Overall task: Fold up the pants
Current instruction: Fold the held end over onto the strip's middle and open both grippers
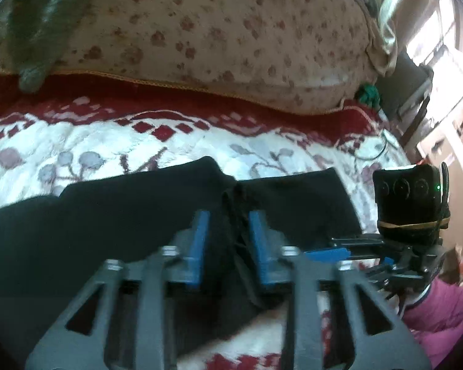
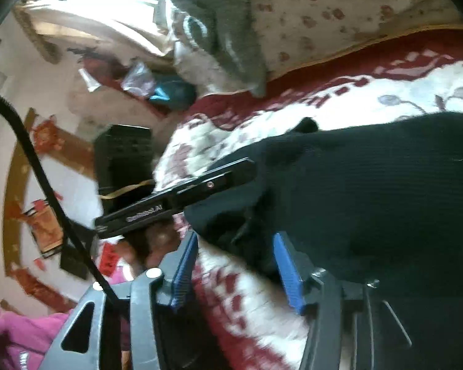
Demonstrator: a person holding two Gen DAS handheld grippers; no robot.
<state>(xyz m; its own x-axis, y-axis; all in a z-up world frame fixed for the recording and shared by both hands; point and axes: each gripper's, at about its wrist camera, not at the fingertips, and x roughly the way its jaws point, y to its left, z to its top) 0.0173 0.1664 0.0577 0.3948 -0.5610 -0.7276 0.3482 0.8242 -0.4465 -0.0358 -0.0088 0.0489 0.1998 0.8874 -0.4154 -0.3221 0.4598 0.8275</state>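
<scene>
Two gripper views are given over a bed spread with a white quilt (image 1: pixel 86 141) patterned in dark red diamonds and grey-mauve sprigs. In the left wrist view, going from left to right, a grey-green fuzzy cloth (image 1: pixel 43 30) is draped at the upper left over a large cream pillow (image 1: pixel 219 37) printed with small reddish flowers. A bit of green fabric (image 1: pixel 368 94) is tucked at the pillow's right end, and bright room clutter is blurred beyond the bed's edge.

Black pants (image 1: pixel 114 215) are laid across the quilt below the pillow, with a bunched seam running down between the blue pads of the left gripper (image 1: pixel 228 225). The jaws are seen partly apart and pitched downward over the cloth; the pads stand just clear of the fabric on either side and no grip is made. At the far right the right gripper (image 1: pixel 333 251) is seen side-on, carried by a pink sleeve (image 1: pixel 441 314).

In the right wrist view a black cable (image 2: pixel 43 182) crosses a blurred room at the left. The left gripper (image 2: pixel 228 175) is seen lying at the pants' (image 2: pixel 370 191) edge. The right gripper (image 2: pixel 234 252) is held half open, its pads straddling the pants' hem without pressing it.
</scene>
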